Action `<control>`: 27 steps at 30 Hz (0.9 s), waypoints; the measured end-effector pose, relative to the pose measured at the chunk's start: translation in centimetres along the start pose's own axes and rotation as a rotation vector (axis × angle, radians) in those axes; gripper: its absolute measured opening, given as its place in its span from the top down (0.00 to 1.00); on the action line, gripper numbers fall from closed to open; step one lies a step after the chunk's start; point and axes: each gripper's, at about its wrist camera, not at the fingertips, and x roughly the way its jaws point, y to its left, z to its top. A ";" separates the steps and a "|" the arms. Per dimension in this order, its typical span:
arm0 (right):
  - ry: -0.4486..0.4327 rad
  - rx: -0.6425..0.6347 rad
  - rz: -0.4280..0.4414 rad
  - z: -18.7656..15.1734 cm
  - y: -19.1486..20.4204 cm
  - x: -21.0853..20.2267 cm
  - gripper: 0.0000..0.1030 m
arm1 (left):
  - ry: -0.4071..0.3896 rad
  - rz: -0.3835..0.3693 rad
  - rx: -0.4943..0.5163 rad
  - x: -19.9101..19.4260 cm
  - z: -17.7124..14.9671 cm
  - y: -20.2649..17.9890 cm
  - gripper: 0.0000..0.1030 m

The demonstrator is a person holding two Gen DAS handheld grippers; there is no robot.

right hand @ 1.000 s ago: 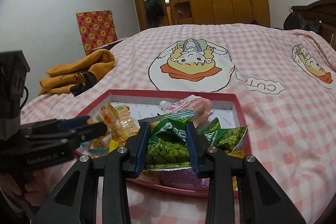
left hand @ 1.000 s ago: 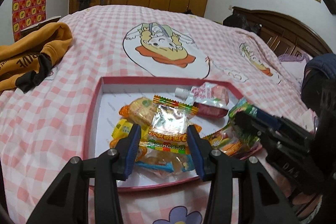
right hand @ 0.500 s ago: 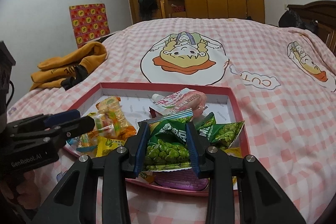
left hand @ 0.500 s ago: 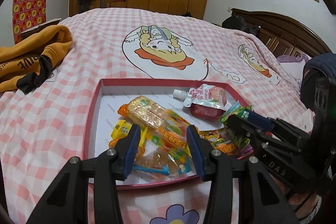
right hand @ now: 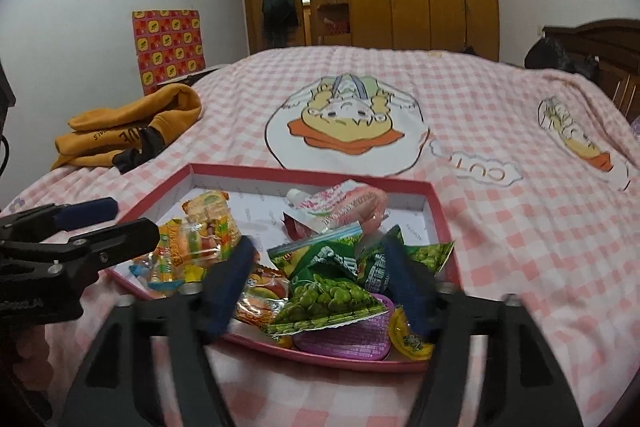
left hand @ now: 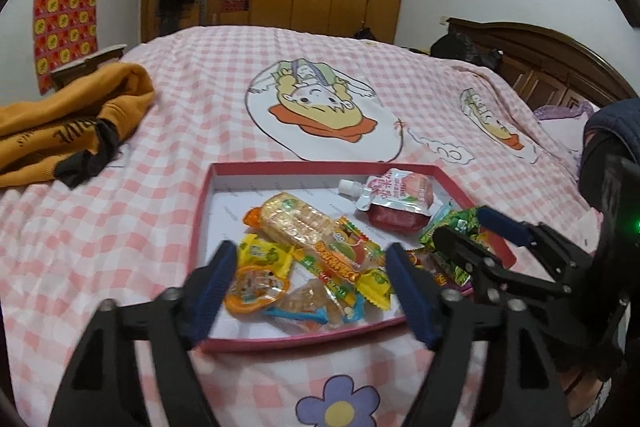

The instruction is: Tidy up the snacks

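A shallow red-rimmed tray (left hand: pixel 201 227) (right hand: pixel 312 171) lies on the pink checked bed, full of snacks. My left gripper (left hand: pixel 310 283) hangs open over the tray's near side, above an orange fruit-jelly packet (left hand: pixel 340 259) and a rice-cracker pack (left hand: pixel 294 223); nothing is between its fingers. My right gripper (right hand: pixel 318 279) is open too, its fingers either side of a green pea packet (right hand: pixel 328 297) that rests on the pile. A pink spouted pouch (left hand: pixel 396 195) (right hand: pixel 344 207) lies at the tray's far right. Each gripper shows in the other's view: right (left hand: pixel 468 227), left (right hand: pixel 128 219).
A crumpled orange sweatshirt (left hand: pixel 68 119) (right hand: pixel 132 127) lies on the bed to the far left. A dark wooden headboard (left hand: pixel 540 67) stands at the right, wardrobes behind the bed. A purple jelly cup (right hand: pixel 344 343) sits at the tray's near edge.
My left gripper let the clear orange packet drop into the tray and opened wide. My right gripper has just opened off the green pea packet, which now lies on the pile.
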 end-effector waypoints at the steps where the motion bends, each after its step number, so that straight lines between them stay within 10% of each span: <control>1: -0.011 -0.004 0.003 0.1 0.2 -0.5 0.18 | -0.012 0.006 -0.001 -0.5 0.0 0.0 0.15; 7: -0.032 0.007 0.058 0.4 1.1 -3.5 0.05 | -0.090 0.003 -0.001 -3.8 0.0 0.2 0.05; 27: -0.081 0.077 -0.021 -6.5 1.9 -10.9 0.03 | -0.178 0.020 0.098 -11.1 -6.9 -1.6 0.00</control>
